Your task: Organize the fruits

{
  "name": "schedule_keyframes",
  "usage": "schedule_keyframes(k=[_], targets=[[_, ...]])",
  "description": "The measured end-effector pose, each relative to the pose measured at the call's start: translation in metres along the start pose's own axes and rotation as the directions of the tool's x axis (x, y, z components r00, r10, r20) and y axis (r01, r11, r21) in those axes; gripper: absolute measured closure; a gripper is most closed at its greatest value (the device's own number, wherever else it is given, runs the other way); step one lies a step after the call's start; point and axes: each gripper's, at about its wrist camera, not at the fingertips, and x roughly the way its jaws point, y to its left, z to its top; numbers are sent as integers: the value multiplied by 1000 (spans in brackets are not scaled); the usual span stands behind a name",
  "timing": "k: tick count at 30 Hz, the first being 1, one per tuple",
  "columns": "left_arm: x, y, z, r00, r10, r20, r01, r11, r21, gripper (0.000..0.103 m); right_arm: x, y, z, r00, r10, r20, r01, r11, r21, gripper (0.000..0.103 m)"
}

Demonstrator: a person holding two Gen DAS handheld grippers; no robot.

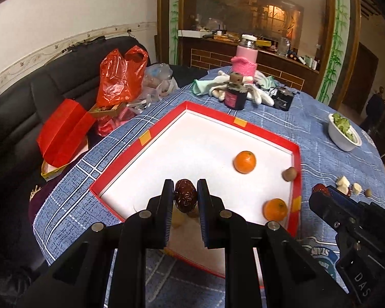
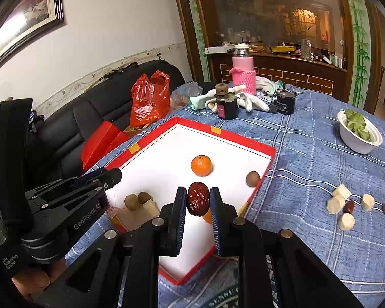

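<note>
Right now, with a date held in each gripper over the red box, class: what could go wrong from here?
1. Each date is pinched only at the pads' tips, so it may slip out.
2. A dropped date could knock the orange or roll against the box wall.
3. The left gripper and right gripper are close and might collide.

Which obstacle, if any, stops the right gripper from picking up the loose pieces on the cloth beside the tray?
Probably not yet: the path over the cloth looks free, but the right gripper is shut on a red date.
</note>
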Motion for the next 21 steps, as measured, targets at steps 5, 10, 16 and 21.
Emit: schedule_keyframes(k=[5, 10, 16, 21], targets=[[11, 7, 0, 1000, 15, -19, -15, 1000, -11, 87, 15, 5, 3, 1000, -1, -19, 1, 1000, -19, 85], [17, 9, 1, 999, 21, -27, -21, 1000, -14, 87, 25, 7, 3, 1000, 7, -29, -8, 1000, -22, 85], [19, 10, 1, 999, 22, -29, -22, 1000, -15, 87, 31, 9, 4, 999, 11, -33, -12, 1000, -28, 85], [20, 10, 1, 999, 22, -31, -23, 1000, -10, 87, 33, 11, 5, 1000, 12, -25, -13, 999, -38, 85]])
